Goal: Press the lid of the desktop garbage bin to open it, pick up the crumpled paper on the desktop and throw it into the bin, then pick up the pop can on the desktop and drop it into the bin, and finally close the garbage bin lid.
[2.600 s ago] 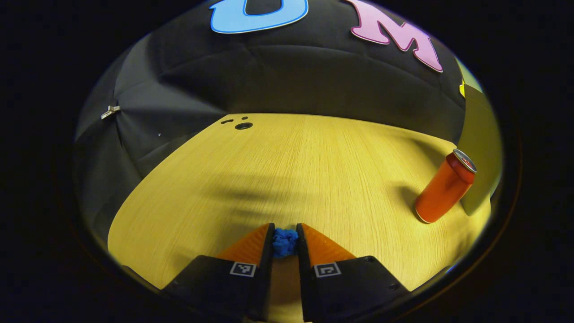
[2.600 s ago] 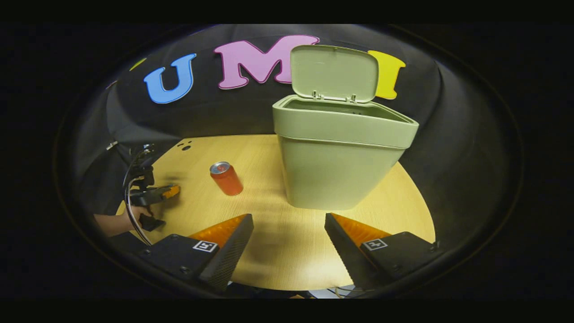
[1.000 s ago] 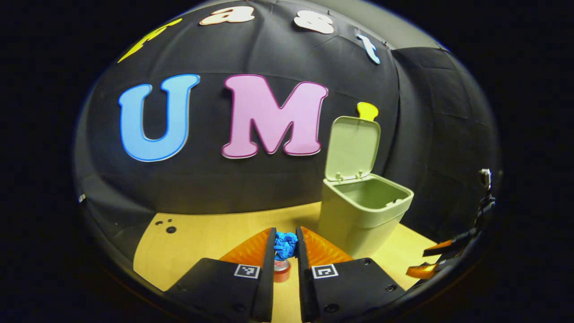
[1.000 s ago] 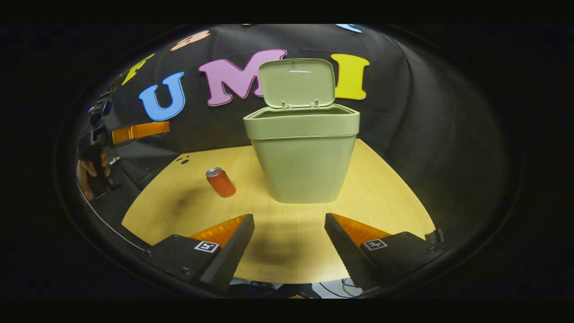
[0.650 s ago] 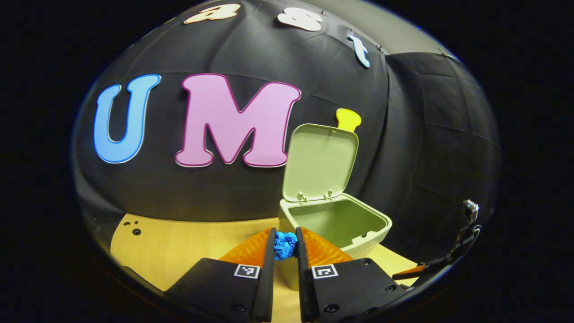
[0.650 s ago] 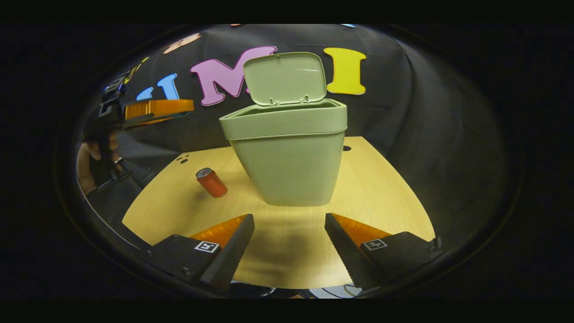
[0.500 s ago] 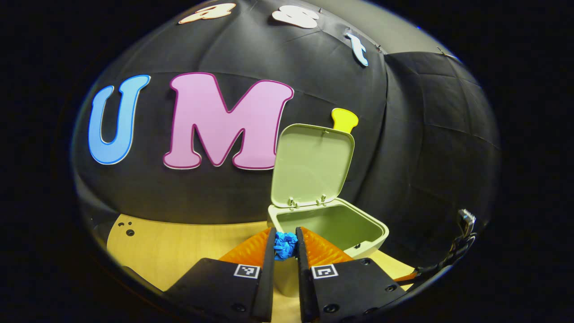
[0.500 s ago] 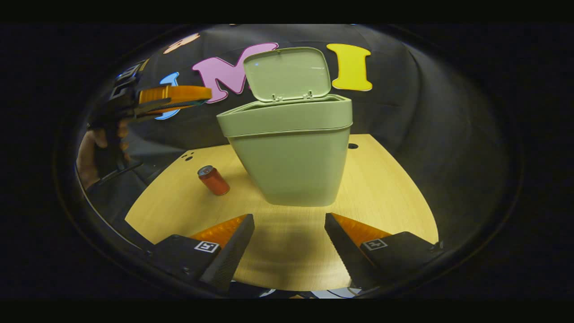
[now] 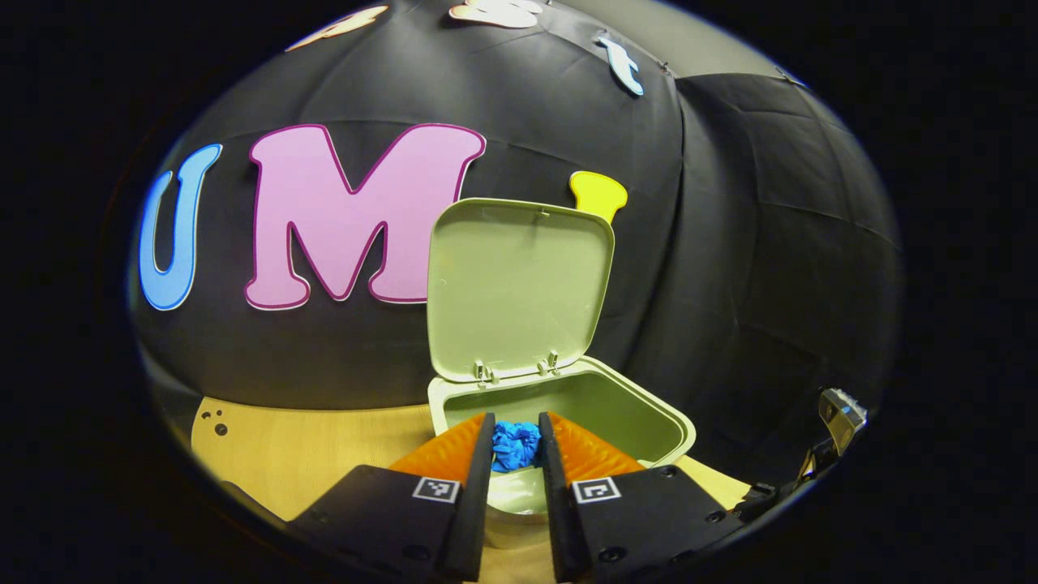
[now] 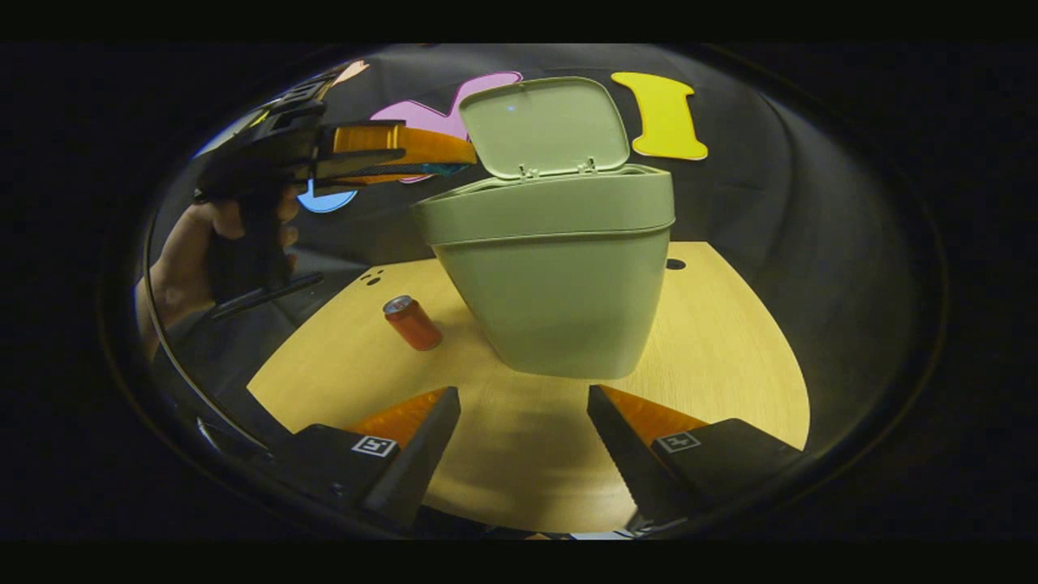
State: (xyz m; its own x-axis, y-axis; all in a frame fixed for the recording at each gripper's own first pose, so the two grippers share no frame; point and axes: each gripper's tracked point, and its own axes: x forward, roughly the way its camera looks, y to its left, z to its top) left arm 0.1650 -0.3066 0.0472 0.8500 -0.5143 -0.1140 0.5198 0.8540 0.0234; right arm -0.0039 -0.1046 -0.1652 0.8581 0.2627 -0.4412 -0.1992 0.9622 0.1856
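The pale green garbage bin stands on the wooden table with its lid raised upright. My left gripper is shut on the blue crumpled paper and holds it over the near rim of the bin's open mouth. In the right gripper view that left gripper hangs level beside the bin's top left edge, held by a hand. The red pop can stands on the table left of the bin. My right gripper is open over the table in front of the bin, holding nothing.
The round wooden table has small holes at its back left and one hole behind the bin. Black cloth walls close in behind and to the right. Part of the right gripper's device shows at the left gripper view's right edge.
My left gripper lifted the blue paper off the table and carried it right, up to the bin's open mouth. The right gripper drifted slightly and stayed open.
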